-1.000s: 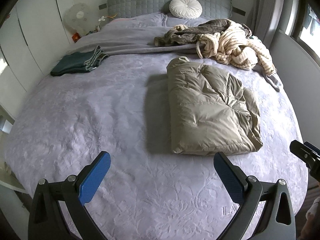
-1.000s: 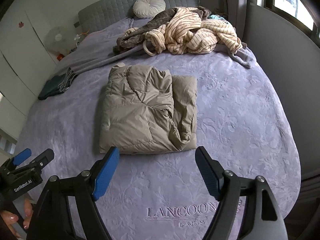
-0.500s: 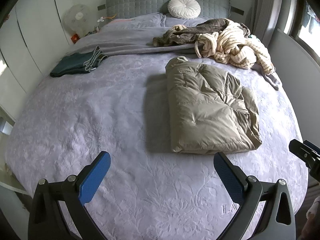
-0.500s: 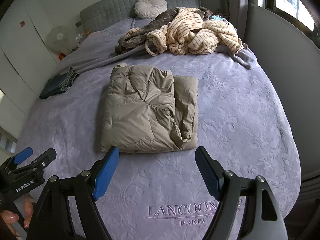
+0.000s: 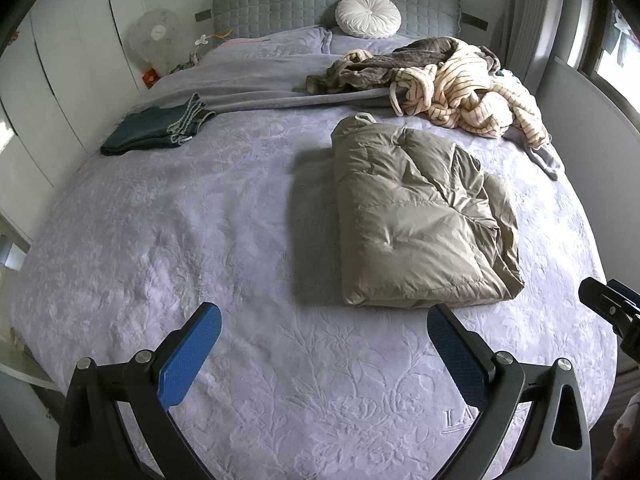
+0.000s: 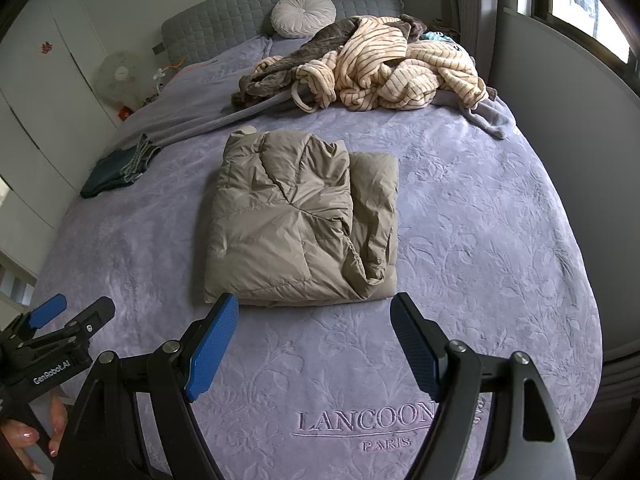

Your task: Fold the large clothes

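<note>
A khaki puffer jacket (image 5: 416,220) lies folded into a thick rectangle on the purple bedspread (image 5: 180,240); it also shows in the right wrist view (image 6: 296,220). My left gripper (image 5: 324,320) is open and empty, held above the bed's near edge, left of the jacket. My right gripper (image 6: 314,312) is open and empty, just short of the jacket's near edge. A heap of unfolded clothes, a cream striped robe (image 5: 468,92) and a brown garment (image 5: 372,68), lies at the far right of the bed. The heap shows in the right wrist view too (image 6: 384,68).
A folded dark green garment (image 5: 156,128) lies at the bed's left edge. A round white cushion (image 5: 368,14) leans on the grey headboard. White wardrobe doors (image 5: 60,60) stand left, a grey wall (image 6: 580,140) right. The left gripper's tool (image 6: 48,340) shows at the right view's left.
Both grippers have drifted slightly back and up from the bed, so the jacket sits a little farther off. Both stay open and empty.
</note>
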Demonstrator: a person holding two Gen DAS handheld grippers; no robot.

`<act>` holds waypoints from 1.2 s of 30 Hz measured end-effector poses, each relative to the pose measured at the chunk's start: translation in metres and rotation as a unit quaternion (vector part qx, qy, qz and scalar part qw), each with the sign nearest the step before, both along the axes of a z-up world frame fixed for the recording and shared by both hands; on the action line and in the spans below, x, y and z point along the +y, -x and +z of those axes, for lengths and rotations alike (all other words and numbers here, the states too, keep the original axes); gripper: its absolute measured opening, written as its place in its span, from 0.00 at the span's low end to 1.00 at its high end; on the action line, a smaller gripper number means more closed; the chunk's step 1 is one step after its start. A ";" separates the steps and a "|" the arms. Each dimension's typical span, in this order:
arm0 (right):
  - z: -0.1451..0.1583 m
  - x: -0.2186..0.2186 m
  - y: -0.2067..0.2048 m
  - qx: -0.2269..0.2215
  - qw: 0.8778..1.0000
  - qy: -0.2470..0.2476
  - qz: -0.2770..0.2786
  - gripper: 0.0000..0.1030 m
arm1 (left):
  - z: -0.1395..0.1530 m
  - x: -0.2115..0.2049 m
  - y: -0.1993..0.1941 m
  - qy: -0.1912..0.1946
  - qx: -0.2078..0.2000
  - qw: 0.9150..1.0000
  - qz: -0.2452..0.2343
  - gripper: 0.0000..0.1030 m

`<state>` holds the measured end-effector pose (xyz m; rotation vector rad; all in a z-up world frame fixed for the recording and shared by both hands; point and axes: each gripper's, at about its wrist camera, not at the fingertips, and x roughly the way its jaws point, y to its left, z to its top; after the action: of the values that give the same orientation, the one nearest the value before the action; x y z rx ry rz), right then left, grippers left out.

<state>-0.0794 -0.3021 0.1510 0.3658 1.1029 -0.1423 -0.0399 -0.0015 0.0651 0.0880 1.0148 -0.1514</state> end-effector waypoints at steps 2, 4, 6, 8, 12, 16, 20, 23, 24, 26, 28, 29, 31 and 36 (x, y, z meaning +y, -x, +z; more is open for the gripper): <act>-0.001 0.000 -0.001 0.001 1.000 0.000 0.000 0.79 | 0.001 0.001 0.000 0.000 0.000 1.000 -0.001 1.00; 0.000 0.000 0.000 0.001 1.000 0.000 0.000 0.79 | 0.000 0.000 0.000 0.000 0.000 1.000 -0.001 1.00; -0.001 0.000 -0.001 0.000 1.000 0.001 0.000 0.79 | 0.000 0.000 0.000 0.000 0.000 1.000 -0.001 1.00; -0.001 0.000 -0.001 0.000 1.000 0.000 0.000 0.79 | 0.001 0.001 0.001 -0.001 0.000 1.000 0.000 1.00; 0.000 0.001 0.000 0.000 1.000 0.001 0.000 0.79 | 0.000 0.000 0.000 -0.001 -0.001 1.000 0.000 1.00; 0.000 0.002 0.000 0.000 1.000 0.000 -0.002 0.79 | 0.000 0.001 0.000 0.000 0.000 1.000 -0.001 1.00; 0.000 0.002 0.000 0.000 1.000 0.000 -0.003 0.79 | 0.001 0.002 0.000 0.000 0.000 1.000 -0.001 1.00; 0.000 0.003 0.000 0.000 1.000 0.000 -0.002 0.79 | 0.001 0.002 0.000 0.000 0.000 1.000 0.000 1.00; 0.000 0.003 0.000 0.000 1.000 0.000 -0.002 0.79 | 0.000 0.001 -0.001 0.000 0.000 1.000 -0.001 1.00; -0.001 0.003 0.000 0.001 1.000 0.000 -0.003 0.79 | 0.000 0.001 0.000 -0.001 0.000 1.000 0.000 1.00; -0.001 0.003 0.000 0.000 1.000 0.001 -0.003 0.79 | 0.000 0.001 -0.001 0.001 0.000 1.000 0.000 1.00; 0.000 0.004 0.000 0.001 1.000 0.001 -0.003 0.79 | 0.000 0.002 -0.001 0.000 0.000 1.000 0.000 1.00; 0.000 0.004 0.001 0.000 1.000 0.001 -0.004 0.79 | 0.000 0.002 -0.001 0.000 0.000 1.000 0.000 1.00; -0.002 0.004 0.000 0.000 1.000 0.001 -0.005 0.79 | 0.001 0.003 -0.002 -0.001 -0.002 1.000 -0.001 1.00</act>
<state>-0.0797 -0.2979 0.1493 0.3692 1.1019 -0.1520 -0.0379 0.0014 0.0662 0.0913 1.0111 -0.1521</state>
